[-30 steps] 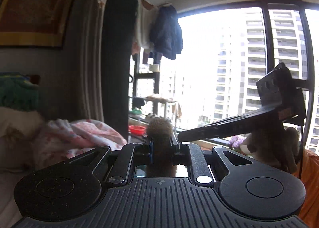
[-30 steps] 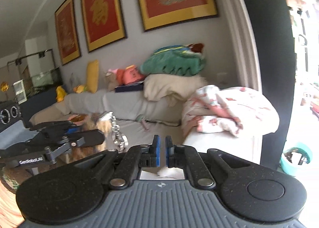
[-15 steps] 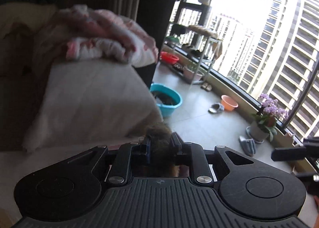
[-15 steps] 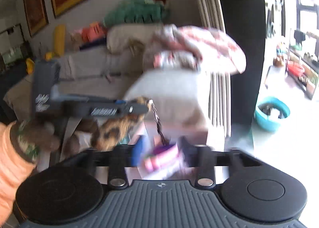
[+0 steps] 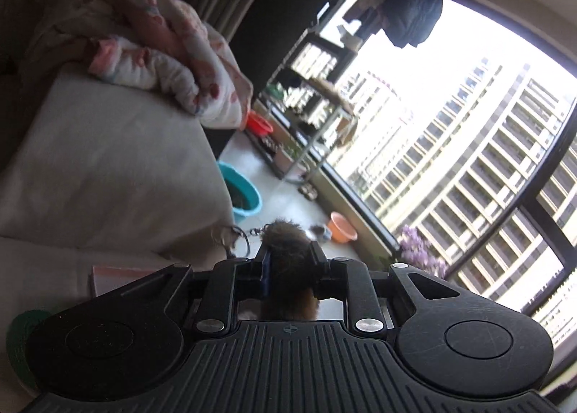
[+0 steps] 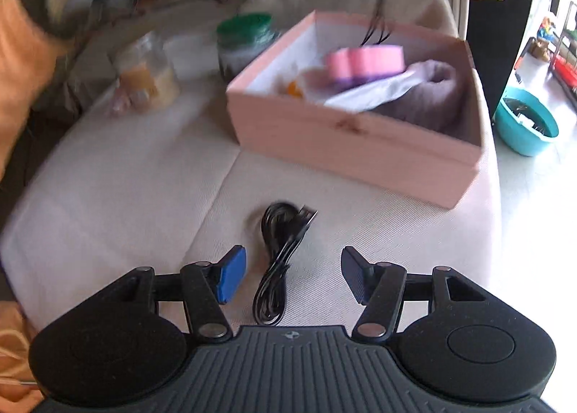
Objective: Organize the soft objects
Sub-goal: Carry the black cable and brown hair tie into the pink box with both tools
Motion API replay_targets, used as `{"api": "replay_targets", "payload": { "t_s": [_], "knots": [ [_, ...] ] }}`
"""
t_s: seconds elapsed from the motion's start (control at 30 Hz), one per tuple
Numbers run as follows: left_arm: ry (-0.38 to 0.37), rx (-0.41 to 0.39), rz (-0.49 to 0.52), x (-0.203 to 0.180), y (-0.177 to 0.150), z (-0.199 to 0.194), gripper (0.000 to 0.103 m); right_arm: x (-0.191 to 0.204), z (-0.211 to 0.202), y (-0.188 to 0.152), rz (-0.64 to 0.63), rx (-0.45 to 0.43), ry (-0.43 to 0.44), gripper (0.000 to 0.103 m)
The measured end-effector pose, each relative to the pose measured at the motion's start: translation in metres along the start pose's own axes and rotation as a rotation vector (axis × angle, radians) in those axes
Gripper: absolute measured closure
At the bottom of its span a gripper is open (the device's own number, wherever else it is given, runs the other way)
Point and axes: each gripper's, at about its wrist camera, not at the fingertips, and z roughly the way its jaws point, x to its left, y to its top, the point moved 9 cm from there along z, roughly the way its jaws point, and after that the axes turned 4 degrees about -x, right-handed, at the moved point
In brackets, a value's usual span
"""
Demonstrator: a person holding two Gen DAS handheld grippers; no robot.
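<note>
Sofa [image 6: 151, 175]: pale cushions fill the right wrist view; in the left wrist view the same pale cushion [image 5: 108, 167] runs toward the balcony.
Crumpled blanket [image 5: 169, 52]: pink-patterned, heaped at the far end of the sofa, near the dark curtain.
Pink box [image 6: 360, 146]: open-topped, resting on the sofa's far cushion; it holds a mauve rolled cloth [image 6: 429, 95], white paper and a pink-and-purple sponge [image 6: 364, 61], blurred, at the top of the pile.
Teal basin [image 6: 524, 122]: on the balcony floor, beyond the sofa's end.
Jars: a green-lidded jar [image 6: 245, 41] just beside the box's left corner, and a blurred clear jar [image 6: 144, 77] further left.
Left gripper [image 5: 288, 268]: fingers clamped on a brown furry toy [image 5: 286, 243], held in the air beyond the sofa's edge; a key ring on a short chain [image 5: 234, 236] dangles from the toy's tip.
Right gripper [image 6: 294, 276]: fingers spread wide, holding nothing, above the near cushion.
Black cable [image 6: 279, 261]: coiled on the cushion, lying between the right gripper's blue pads [image 6: 230, 276], touching neither.
</note>
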Motion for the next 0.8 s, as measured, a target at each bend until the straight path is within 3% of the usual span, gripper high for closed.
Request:
{"api": "replay_targets", "payload": {
  "t_s": [0.07,0.1,0.2,0.23,0.33,0.4,0.5,0.63,0.7,0.8],
  "knots": [
    [-0.01,0.125,-0.048,0.005,-0.02,0.013,0.08,0.005,0.007,-0.004,-0.03,0.007,-0.027,0.05],
    [0.02,0.183,-0.051,0.012,-0.03,0.02,0.08,0.007,0.01,-0.005,-0.044,0.012,-0.036,0.052],
    [0.183,0.244,0.098,0.035,-0.057,0.031,0.08,0.01,0.009,-0.005,-0.076,-0.01,-0.063,0.076],
    [0.205,0.247,0.131,0.04,-0.062,0.033,0.08,0.01,0.007,-0.003,-0.075,-0.009,-0.056,0.089],
    [0.082,0.183,0.022,0.044,-0.06,0.025,0.08,0.01,0.002,-0.001,-0.066,-0.008,-0.035,0.089],
    [0.048,0.096,-0.025,0.045,-0.043,0.013,0.08,0.005,-0.008,0.006,-0.033,-0.028,-0.009,0.089],
    [0.059,-0.002,0.028,0.043,-0.017,-0.008,0.08,-0.006,-0.038,0.029,0.028,-0.095,0.023,0.089],
    [0.071,-0.041,0.092,0.035,-0.013,-0.037,0.08,-0.032,-0.076,0.073,0.117,-0.219,0.04,0.089],
    [0.065,-0.041,0.105,0.03,-0.025,-0.054,0.08,-0.046,-0.076,0.095,0.157,-0.252,0.044,0.089],
    [0.058,-0.03,0.085,0.025,-0.051,-0.085,0.08,-0.057,-0.045,0.12,0.211,-0.22,0.078,0.089]
  ]
}}
